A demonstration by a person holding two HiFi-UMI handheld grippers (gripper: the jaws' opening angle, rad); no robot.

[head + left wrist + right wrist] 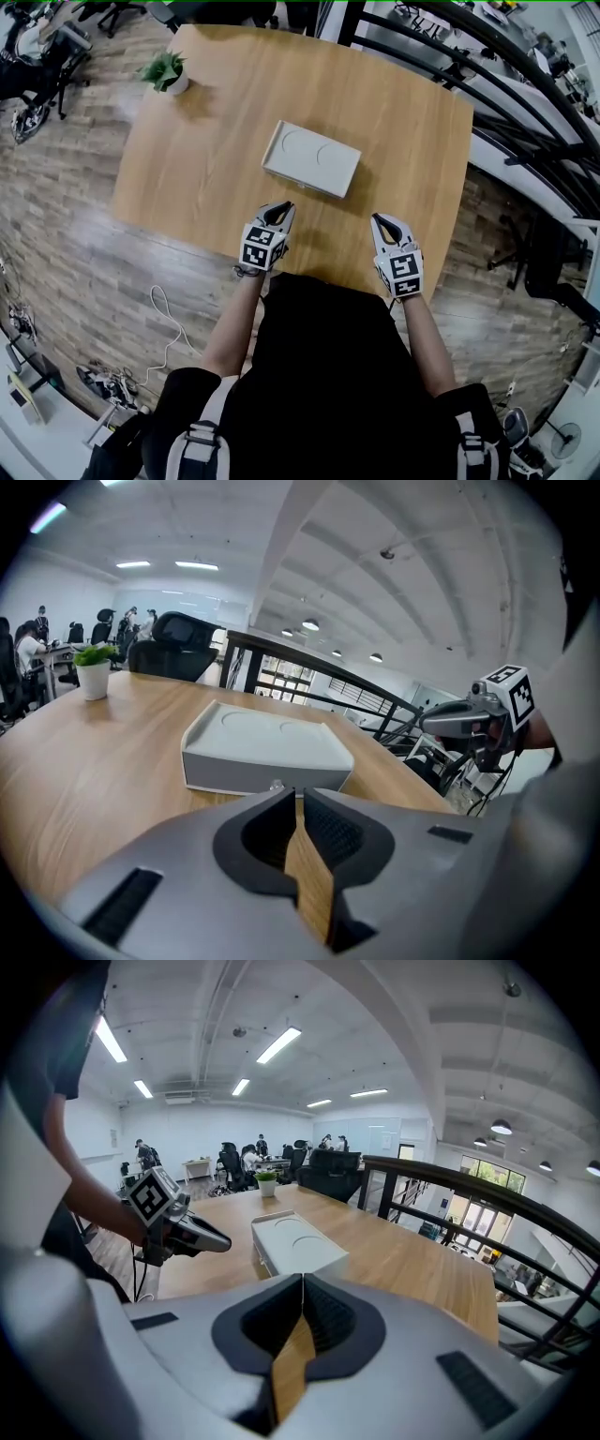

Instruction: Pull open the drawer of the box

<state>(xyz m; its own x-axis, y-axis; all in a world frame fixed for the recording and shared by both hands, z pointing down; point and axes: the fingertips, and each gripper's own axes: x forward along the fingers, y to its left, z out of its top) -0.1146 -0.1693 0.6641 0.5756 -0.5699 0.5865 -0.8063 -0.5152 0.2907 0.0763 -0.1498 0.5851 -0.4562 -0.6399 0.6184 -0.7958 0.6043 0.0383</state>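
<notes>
My left tool (279, 210) hovers over the table's (412, 141) near edge, jaws together and empty. The box (311, 158) sits mid-table ahead (drawer shut, apparently with a small knob (276, 786) facing me). My right tool (381, 223) is likewise closed and empty.

Box (311, 159): low, flat, pale grey, rectangular with rounded corners. Top has a raised rim and two shallow round recesses side by side. Sits flat on the wooden counter (412, 131), about mid-surface, skewed to the counter's edges. Drawer (264, 776) is in the long near face, front flush with the body, so it is shut. Small knob (276, 786) at mid-front, low on the face, nothing touching it.
</notes>
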